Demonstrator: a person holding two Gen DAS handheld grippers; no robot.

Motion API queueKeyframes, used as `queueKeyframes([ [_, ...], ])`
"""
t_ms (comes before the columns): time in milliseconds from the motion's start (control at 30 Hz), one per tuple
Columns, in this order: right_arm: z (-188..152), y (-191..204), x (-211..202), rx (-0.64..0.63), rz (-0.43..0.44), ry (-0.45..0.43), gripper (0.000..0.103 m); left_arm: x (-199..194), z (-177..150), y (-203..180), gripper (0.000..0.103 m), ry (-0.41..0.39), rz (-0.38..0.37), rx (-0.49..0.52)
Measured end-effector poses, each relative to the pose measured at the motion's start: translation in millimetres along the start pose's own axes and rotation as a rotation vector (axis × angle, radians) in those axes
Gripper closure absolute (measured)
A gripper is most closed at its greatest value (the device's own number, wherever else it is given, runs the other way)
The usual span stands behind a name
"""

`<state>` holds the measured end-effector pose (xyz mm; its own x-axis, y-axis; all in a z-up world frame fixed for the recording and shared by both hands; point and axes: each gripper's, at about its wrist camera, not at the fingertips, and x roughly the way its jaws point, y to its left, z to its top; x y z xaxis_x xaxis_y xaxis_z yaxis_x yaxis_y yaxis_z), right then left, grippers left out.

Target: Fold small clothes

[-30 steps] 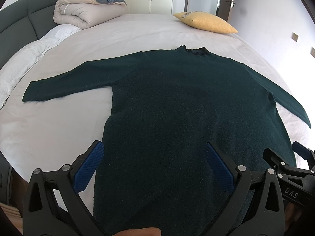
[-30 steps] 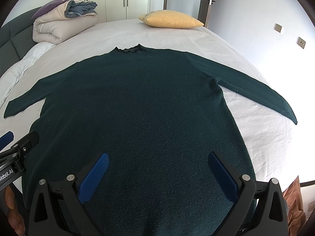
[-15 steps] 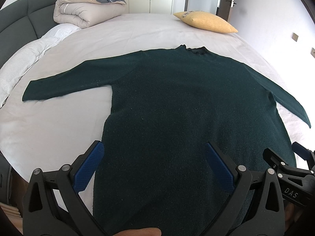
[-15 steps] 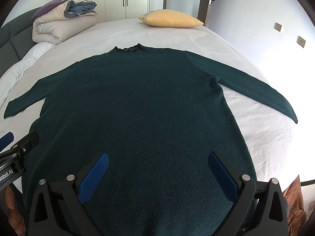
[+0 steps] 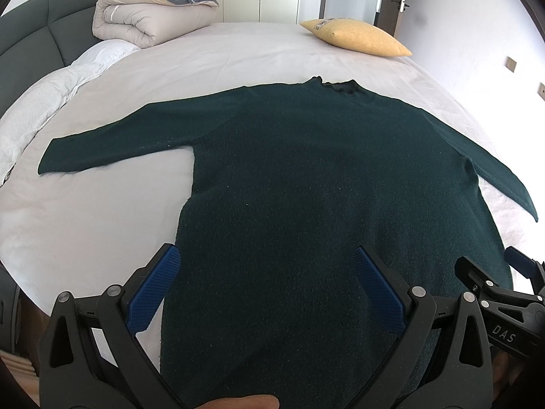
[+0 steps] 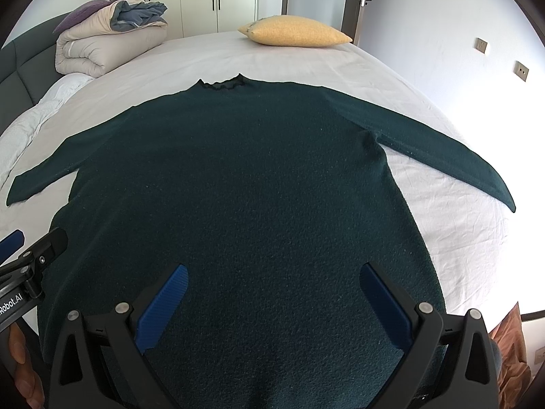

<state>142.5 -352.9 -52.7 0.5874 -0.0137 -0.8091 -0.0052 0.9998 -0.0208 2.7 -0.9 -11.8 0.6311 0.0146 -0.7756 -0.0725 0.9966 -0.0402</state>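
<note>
Sweater: dark green knit, spread flat and face up on the bed, collar far, hem near, both sleeves stretched out to left and right.
Handling: judged soft, limp and fairly light; likely to sag and drape once lifted, with a fuzzy surface that should grip well against the ribbed pads.
Hold points: left cuff and right cuff look the easiest edges to pinch for folding the sleeves in; hem corners the alternative, close under the tools.
Left tool: wide open, holding nothing, poised over the near left part of the sweater.
Right tool: wide open, empty, poised over the near middle of the sweater.
Surroundings: rolled duvet far left by the headboard, yellow pillow far right, both well apart from the sweater.
Obstacles: none seen on the sheet around the sweater; the two tools near each other at the hem, so some risk of crowding.
</note>
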Motion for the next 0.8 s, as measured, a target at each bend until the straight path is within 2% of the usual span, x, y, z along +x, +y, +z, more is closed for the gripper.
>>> queueKeyframes([
  [800, -3.1, 0.1, 3.2, 0.009, 0.006, 0.012, 0.000, 3.5, -1.6, 1.0, 0.000, 0.014, -0.010, -0.007],
])
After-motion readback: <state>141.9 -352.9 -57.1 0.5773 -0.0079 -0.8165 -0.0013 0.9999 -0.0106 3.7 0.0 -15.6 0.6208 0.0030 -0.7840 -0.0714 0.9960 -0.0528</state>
